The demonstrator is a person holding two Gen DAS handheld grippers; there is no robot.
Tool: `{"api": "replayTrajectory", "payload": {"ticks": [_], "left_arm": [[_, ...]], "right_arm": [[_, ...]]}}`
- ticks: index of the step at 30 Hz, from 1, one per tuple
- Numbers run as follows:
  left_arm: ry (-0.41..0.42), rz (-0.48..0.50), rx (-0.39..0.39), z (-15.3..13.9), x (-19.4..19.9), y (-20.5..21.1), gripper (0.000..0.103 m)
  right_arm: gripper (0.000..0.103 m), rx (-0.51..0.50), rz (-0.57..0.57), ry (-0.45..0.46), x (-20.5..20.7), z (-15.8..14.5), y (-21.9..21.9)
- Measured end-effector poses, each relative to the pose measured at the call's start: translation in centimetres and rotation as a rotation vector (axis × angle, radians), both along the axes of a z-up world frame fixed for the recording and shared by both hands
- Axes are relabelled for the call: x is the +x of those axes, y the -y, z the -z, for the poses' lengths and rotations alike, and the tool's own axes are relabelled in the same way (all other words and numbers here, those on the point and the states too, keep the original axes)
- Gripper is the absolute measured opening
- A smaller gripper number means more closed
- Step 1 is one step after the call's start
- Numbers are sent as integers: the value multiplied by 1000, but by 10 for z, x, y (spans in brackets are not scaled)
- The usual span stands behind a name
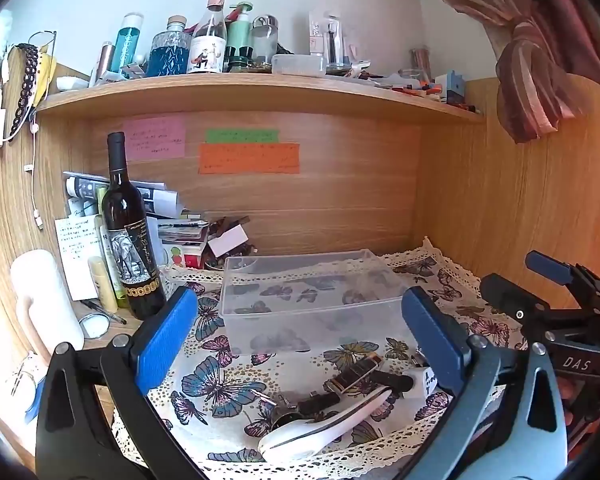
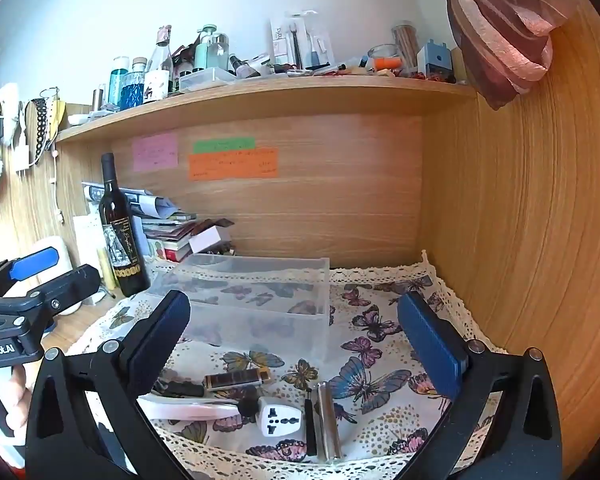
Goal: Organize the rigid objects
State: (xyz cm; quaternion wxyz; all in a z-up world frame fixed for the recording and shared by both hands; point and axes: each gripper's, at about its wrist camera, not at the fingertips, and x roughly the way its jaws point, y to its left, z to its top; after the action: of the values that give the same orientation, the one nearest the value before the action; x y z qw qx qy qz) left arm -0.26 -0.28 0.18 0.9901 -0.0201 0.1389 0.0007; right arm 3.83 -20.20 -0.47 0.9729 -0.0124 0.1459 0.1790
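A clear plastic bin stands empty on the butterfly cloth. In front of it lie several small items: a white handled tool, a harmonica, a white plug adapter, a silver tube, a thin black stick and a black piece. My left gripper is open above them. My right gripper is open and empty, just behind the adapter and tube.
A wine bottle stands left of the bin beside piled papers and books. A white cylinder stands at far left. A crowded shelf hangs overhead. A wooden side wall closes the right.
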Motion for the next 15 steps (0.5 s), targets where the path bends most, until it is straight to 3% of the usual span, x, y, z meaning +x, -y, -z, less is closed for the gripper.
{"api": "replayTrajectory", "payload": {"ticks": [15], "left_arm": [[5, 6, 4, -2, -1, 2, 103]], "right_arm": [[103, -2, -4, 7, -3, -1, -2]]}}
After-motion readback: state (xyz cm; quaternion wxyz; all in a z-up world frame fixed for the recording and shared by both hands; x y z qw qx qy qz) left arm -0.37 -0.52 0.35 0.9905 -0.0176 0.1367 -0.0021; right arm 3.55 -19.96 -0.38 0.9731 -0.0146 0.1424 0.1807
